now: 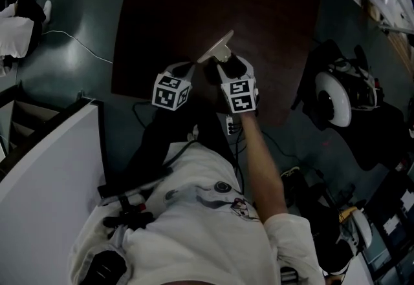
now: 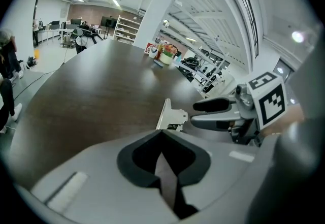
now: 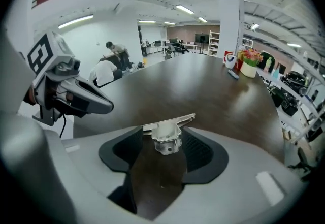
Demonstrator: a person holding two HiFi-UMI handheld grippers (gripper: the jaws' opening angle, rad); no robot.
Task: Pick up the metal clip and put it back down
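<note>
One metal clip (image 3: pixel 167 135) located on the dark table (image 3: pixel 203 91) between the right gripper (image 3: pixel 162 156) pads, spread wide, not clamped. Left gripper (image 2: pixel 163 141) noted closed, empty, just beside.

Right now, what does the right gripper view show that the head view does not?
Only the right gripper view: the right tool stands open, the metal clip between its jaws unpressed, and a flower pot at the far end of the table. Only the head view: the person's own white shirt and a cable on the floor. Both: the clip on the table, with the left tool beside it.
</note>
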